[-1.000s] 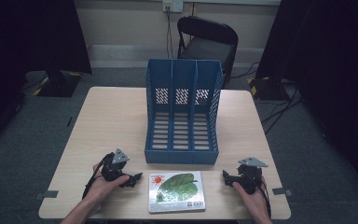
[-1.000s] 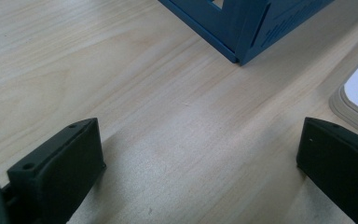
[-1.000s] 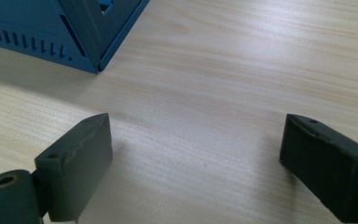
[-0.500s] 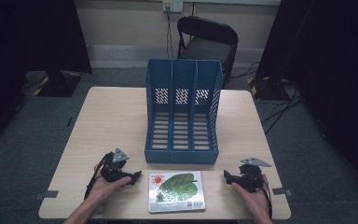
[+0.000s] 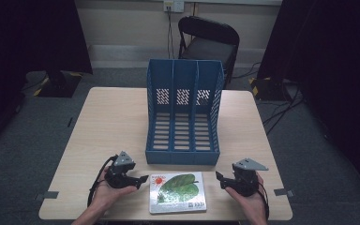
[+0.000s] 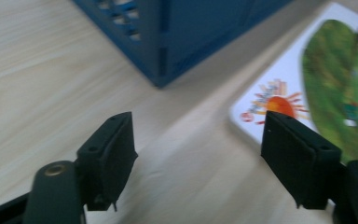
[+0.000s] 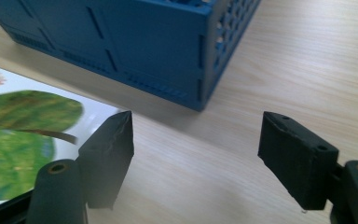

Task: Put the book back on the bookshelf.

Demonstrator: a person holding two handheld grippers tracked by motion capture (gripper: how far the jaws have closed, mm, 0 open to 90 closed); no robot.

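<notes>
A picture book [image 5: 177, 192] with a white cover, a green leaf and an orange sun lies flat near the table's front edge. My left gripper [image 5: 141, 179] hovers just left of it, pointing at its left edge. In the left gripper view, the left gripper [image 6: 198, 154] has bare table between its jaws and the book [image 6: 326, 79] to the right. My right gripper [image 5: 218, 177] is off the book's right side. In the right gripper view, the right gripper [image 7: 196, 149] also frames bare table, with the book [image 7: 23, 135] on the left. Both grippers' jaws have just been closing with nothing between them, and both are open.
A blue three-slot file rack [image 5: 183, 112] stands just behind the book, its open side toward me. The light wooden table [image 5: 112, 122] has bare room to the left and right of the rack. A black chair [image 5: 208, 42] stands beyond the far edge.
Both grippers have lifted slightly and edged inward toward the book. The book and the rack have not moved.
</notes>
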